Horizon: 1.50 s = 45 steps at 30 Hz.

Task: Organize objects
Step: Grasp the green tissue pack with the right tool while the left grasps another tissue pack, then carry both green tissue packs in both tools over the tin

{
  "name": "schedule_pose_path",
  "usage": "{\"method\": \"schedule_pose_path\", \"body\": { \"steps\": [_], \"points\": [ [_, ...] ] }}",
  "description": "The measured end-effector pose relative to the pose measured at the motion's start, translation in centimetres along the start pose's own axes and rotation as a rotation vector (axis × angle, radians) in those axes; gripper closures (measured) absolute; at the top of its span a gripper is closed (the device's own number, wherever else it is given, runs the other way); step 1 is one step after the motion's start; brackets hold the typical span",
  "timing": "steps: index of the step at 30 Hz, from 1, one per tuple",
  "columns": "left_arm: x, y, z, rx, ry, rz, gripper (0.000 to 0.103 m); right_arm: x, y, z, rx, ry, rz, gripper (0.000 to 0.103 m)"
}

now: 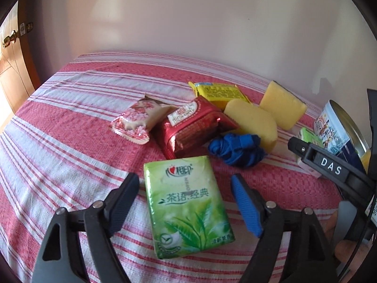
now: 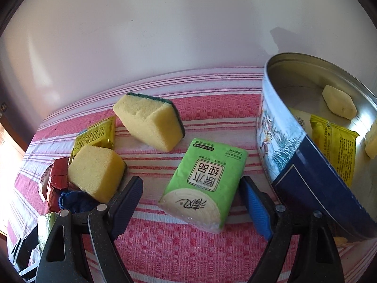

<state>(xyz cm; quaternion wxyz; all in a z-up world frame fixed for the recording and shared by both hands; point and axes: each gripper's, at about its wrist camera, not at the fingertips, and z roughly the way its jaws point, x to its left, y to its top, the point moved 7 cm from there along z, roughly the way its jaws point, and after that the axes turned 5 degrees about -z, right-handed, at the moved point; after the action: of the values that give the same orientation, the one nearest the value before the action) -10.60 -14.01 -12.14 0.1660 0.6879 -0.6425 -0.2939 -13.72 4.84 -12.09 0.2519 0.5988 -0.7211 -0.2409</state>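
While right gripper (image 2: 190, 202) gapes around green tissue pack (image 2: 205, 184) at frame centre, square up, pinch, lift toward tin (image 2: 306, 155); left gripper (image 1: 186, 198) also gapes.

The red-and-white striped tablecloth (image 1: 70, 122) is woven cloth with a coarse, matt weave. The green tea-leaf tissue pack (image 1: 186, 202) and the light green tissue pack (image 2: 207, 181) wear thin glossy plastic film. The dark red snack packet (image 1: 190, 129) is shiny, crinkled foil. The yellow sponge blocks (image 2: 148, 122) look porous and matt. The round printed tin (image 2: 304, 155) has a brushed, dully gleaming metal inside. The blue bundle (image 1: 238, 151) is soft cloth.
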Motion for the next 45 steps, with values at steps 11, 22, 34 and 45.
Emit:
{"method": "schedule_pose_path", "body": {
  "steps": [11, 22, 34, 45],
  "points": [
    [-0.3, -0.3, 0.3, 0.022, -0.007, 0.023, 0.004, -1.1, -1.7, -2.0, -0.001, 0.174, -0.103, 0.051],
    [0.2, -0.1, -0.3, -0.014, -0.016, -0.027, 0.042, -1.8, -2.7, -5.9, -0.118, 0.261, -0.164, 0.051],
    [1.0, 0.1, -1.7, -0.076, 0.032, -0.057, 0.049, -1.3, -1.4, -9.9, -0.289, 0.261, -0.266, 0.051],
    [-0.7, 0.4, -4.4, -0.214, 0.031, -0.097, 0.049, -2.2, -0.7, -11.7, -0.369, 0.291, -0.268, 0.051]
  ]
}}
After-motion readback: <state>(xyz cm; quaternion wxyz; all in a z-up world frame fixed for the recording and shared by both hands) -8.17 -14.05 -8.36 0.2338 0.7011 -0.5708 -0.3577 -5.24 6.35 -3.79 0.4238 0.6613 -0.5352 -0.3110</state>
